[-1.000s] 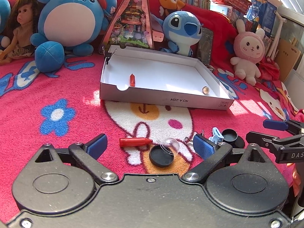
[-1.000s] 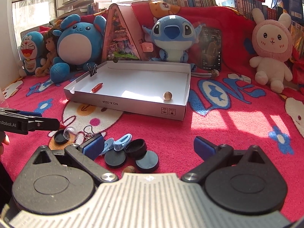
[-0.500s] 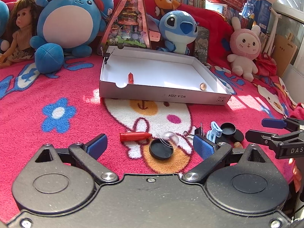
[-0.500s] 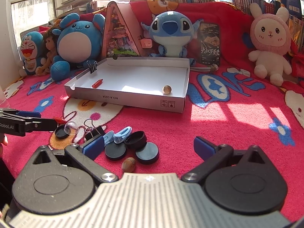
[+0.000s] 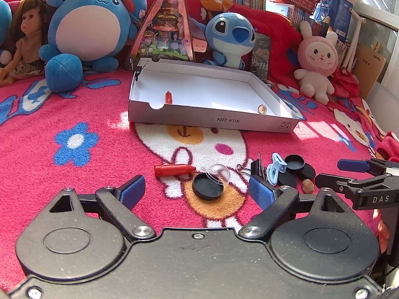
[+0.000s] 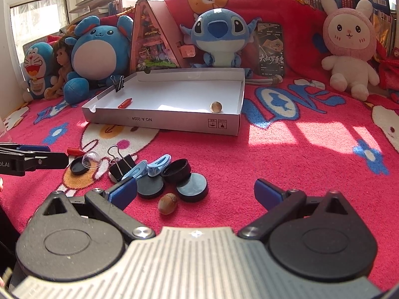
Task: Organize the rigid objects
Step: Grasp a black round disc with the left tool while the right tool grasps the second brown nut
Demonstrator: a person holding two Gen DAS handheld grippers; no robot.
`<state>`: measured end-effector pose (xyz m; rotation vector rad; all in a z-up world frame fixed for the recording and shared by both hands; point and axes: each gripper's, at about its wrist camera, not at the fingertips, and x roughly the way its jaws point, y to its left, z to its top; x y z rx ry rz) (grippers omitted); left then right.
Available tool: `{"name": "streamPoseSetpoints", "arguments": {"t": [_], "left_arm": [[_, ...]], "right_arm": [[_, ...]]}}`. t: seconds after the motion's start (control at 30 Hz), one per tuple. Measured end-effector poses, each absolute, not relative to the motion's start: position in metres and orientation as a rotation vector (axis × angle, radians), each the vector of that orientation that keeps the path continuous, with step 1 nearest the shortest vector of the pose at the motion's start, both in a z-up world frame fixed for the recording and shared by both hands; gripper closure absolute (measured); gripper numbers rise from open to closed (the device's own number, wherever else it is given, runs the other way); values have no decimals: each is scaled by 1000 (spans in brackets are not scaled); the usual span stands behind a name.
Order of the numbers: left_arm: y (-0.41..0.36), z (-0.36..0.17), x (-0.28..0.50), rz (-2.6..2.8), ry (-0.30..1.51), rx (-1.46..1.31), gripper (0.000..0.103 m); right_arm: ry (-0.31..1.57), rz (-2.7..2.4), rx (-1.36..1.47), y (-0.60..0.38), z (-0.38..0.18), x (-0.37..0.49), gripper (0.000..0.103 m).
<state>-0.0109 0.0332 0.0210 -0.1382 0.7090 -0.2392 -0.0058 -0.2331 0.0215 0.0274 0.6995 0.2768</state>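
A shallow white box [image 5: 212,120] [image 6: 174,122] lies on the pink blanket, holding a red cap [image 5: 168,97] and a nut [image 6: 216,106]. A binder clip [image 6: 118,82] grips its far left rim. In front lie a red cap [image 5: 173,169], a black lid with a clear dome [image 5: 210,184] [image 6: 83,163], a black binder clip [image 6: 121,165], blue clips [image 6: 149,168], black lids [image 6: 184,178] and a hazelnut [image 6: 167,203]. My left gripper [image 5: 197,193] is open above the lid and dome. My right gripper [image 6: 197,195] is open just behind the hazelnut and lids.
Plush toys line the back: a blue round one [image 5: 87,30], Stitch [image 6: 217,39], a pink rabbit [image 6: 349,49], a doll [image 5: 22,44]. A triangular toy house [image 5: 167,25] stands behind the box. Open blanket lies to the right [image 6: 311,149].
Both grippers have drawn back and up a little; the small objects now sit further ahead of the fingers, and the hazelnut has come into the right wrist view. Both stay open.
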Motion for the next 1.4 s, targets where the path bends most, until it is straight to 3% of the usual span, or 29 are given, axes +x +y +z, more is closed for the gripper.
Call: {"name": "streamPoseSetpoints", "arguments": {"t": [0.17,0.27,0.33,0.5,0.93,1.2,1.4], "left_arm": [[33,19,-14,-246,719,-140,23],[32,19,-15,-256,727,-136,36],[31,19,-16,-264,732,-133,46],[28,17,-17,-291,753,-126,58],[17,9,-14,-280,755,-63,60],[12,6,-8,-258,737,-54,60],[6,6,-6,-255,716,-16,63]], "right_arm": [[708,279,29,-233,19,-8,0],[711,281,28,-232,18,-8,1],[710,281,22,-230,17,-8,3],[720,285,-1,-226,16,-9,13],[743,331,-70,-211,11,-14,52],[742,345,-96,-205,10,-15,64],[724,326,-110,-201,8,-16,64]]}}
